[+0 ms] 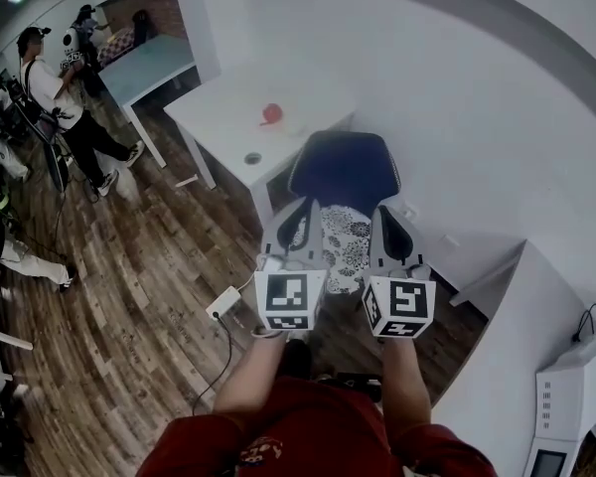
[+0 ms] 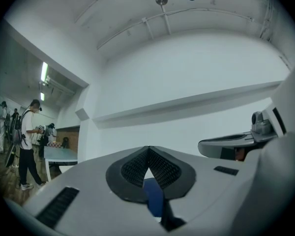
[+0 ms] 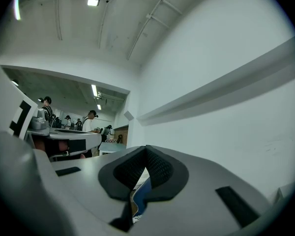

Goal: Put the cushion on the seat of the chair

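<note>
Between my two grippers hangs the cushion [image 1: 346, 251], white with a dark flower print, its other side blue. It is over the near part of the dark blue chair [image 1: 344, 170], which stands against the white wall. My left gripper [image 1: 296, 229] is shut on the cushion's left edge and my right gripper [image 1: 392, 235] on its right edge. In the left gripper view the left gripper [image 2: 148, 168] has blue fabric of the cushion [image 2: 154, 196] pinched under its closed tips. In the right gripper view the right gripper [image 3: 146, 168] pinches the cushion's blue and patterned edge [image 3: 140, 196].
A white table [image 1: 228, 117] with a red object [image 1: 271, 113] stands left of the chair. A white desk [image 1: 536, 346] is at the right. A power strip [image 1: 223, 303] with its cable lies on the wooden floor. People [image 1: 60, 97] stand at the far left by a teal table [image 1: 149, 66].
</note>
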Available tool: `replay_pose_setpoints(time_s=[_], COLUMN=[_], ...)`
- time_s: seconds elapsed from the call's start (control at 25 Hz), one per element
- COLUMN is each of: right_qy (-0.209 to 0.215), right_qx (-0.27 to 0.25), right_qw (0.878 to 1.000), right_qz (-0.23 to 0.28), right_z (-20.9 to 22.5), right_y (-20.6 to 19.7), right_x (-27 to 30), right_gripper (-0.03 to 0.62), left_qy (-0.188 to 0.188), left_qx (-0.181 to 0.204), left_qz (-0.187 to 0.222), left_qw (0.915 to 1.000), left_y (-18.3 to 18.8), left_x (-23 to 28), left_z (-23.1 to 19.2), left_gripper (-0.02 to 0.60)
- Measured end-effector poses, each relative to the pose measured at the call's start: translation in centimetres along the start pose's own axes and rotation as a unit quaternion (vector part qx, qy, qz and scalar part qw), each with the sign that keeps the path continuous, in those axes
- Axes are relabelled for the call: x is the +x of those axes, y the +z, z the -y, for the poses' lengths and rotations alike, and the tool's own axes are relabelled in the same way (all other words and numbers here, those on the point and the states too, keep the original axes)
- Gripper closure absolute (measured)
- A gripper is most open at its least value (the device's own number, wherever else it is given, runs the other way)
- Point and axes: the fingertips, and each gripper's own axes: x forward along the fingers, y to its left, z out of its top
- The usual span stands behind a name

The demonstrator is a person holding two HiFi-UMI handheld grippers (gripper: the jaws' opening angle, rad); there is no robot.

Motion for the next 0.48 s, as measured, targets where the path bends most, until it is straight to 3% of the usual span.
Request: replay_pose_setpoints(time_s=[0.48], right_qy=[0.002], right_qx=[0.008], right_qw=[1.000], right_qz=[-0.001], right_z=[0.08], right_y=[-0.01], right_x=[0.54], right_gripper=[0.568], left_qy=[0.015], left_qx=[0.003], left_qz=[0.000], left_qw=[0.9999], left_y=[0.07], left_x=[-0.26], left_z=[-0.80], left_gripper=[0.554])
